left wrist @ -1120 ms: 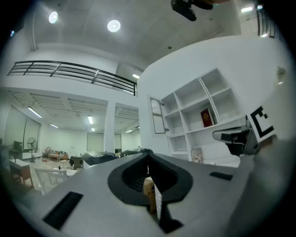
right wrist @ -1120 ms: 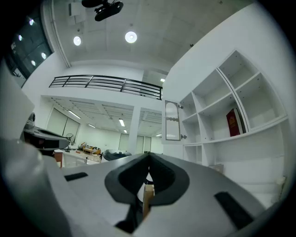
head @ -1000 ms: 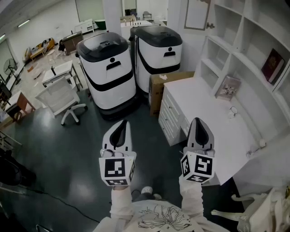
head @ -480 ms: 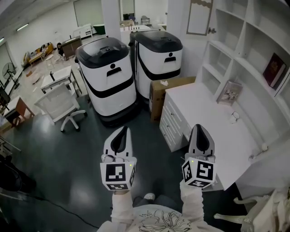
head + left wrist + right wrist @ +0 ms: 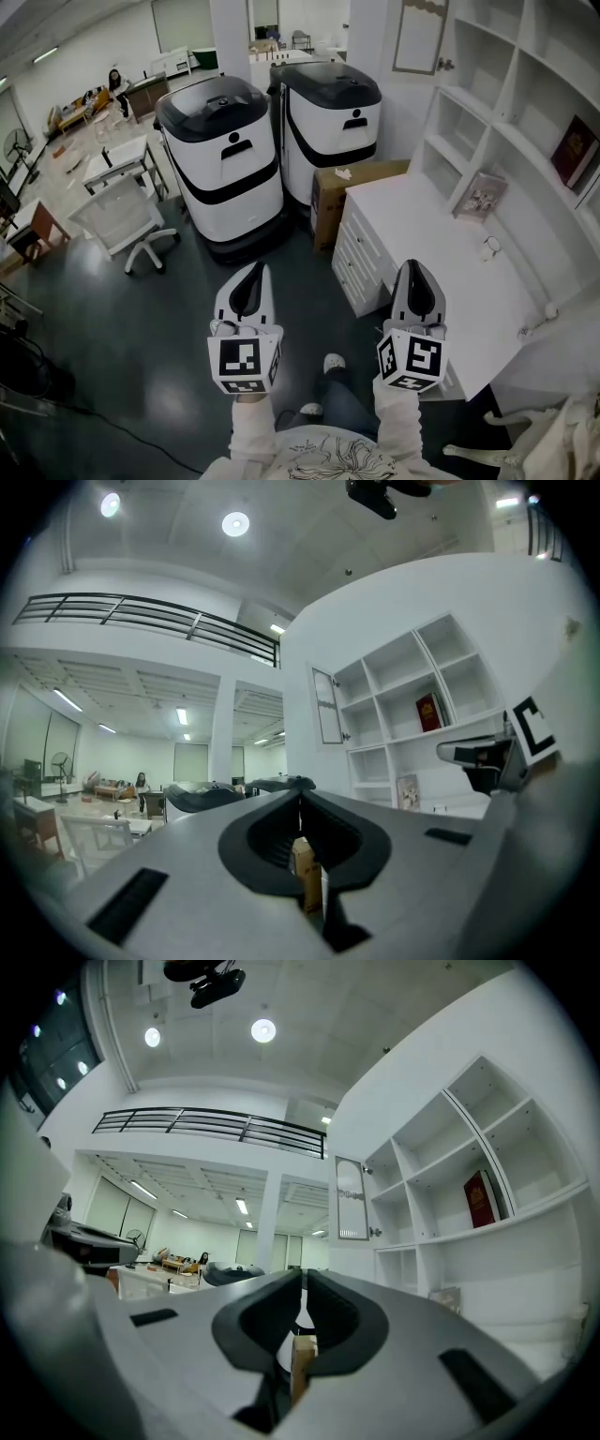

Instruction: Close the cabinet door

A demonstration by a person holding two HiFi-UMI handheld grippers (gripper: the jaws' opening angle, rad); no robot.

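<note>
The white cabinet door (image 5: 419, 36) stands open at the top of the shelving unit (image 5: 525, 112), far ahead and to the right, with a small knob (image 5: 448, 64) on its edge. It also shows as a narrow framed panel in the left gripper view, the door (image 5: 326, 705), and in the right gripper view, the door (image 5: 352, 1201). My left gripper (image 5: 251, 269) and right gripper (image 5: 414, 265) are held side by side low in the head view, both pointing level and well short of the door. Each has its jaws closed together with nothing between them.
Two large white-and-black machines (image 5: 223, 150) (image 5: 328, 112) stand ahead, with a cardboard box (image 5: 342, 187) beside them. A white desk with drawers (image 5: 422, 234) runs along the right under the shelves, which hold a red book (image 5: 574, 150) and a picture frame (image 5: 476, 197). An office chair (image 5: 122, 211) is at left.
Both grippers stay shut and side by side. The room has shifted a little in view, and a shoe now shows stepping forward below the grippers.
</note>
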